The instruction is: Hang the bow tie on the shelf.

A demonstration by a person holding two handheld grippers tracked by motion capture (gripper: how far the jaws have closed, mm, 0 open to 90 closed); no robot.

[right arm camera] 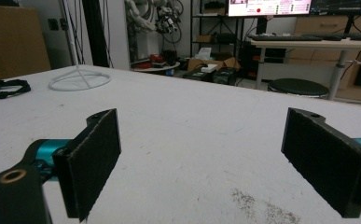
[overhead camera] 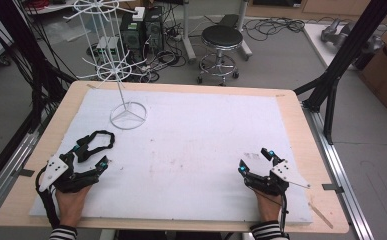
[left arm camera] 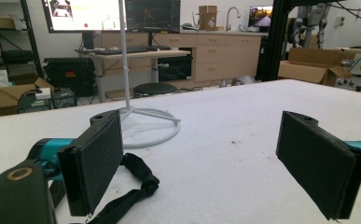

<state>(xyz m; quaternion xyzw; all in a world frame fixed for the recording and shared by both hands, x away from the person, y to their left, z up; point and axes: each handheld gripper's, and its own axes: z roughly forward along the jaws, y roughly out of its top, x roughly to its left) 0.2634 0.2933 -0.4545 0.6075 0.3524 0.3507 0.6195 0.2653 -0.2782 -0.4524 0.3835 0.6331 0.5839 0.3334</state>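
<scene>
A black strap loop (overhead camera: 102, 139) lies on the white mat (overhead camera: 196, 130) at the left. My left gripper (overhead camera: 92, 153) rests on the mat right beside it, jaws wide apart with nothing between them. In the left gripper view (left arm camera: 204, 126) the strap (left arm camera: 132, 181) lies just behind the left pad (left arm camera: 94, 163). A white wire display stand (overhead camera: 128, 114) rises from its ring base at the back left, also visible as the stand (left arm camera: 148, 122). My right gripper (overhead camera: 254, 160) rests near the front right, open and empty (right arm camera: 204, 116); from there the strap (right arm camera: 4, 87) and the stand's ring base (right arm camera: 79, 80) lie far off.
The mat covers a wooden table (overhead camera: 301, 120). Black frame posts (overhead camera: 348, 47) stand at the right, and a round stool (overhead camera: 222, 37) and cables sit on the floor behind. Two hands in striped sleeves hold the grippers at the front edge.
</scene>
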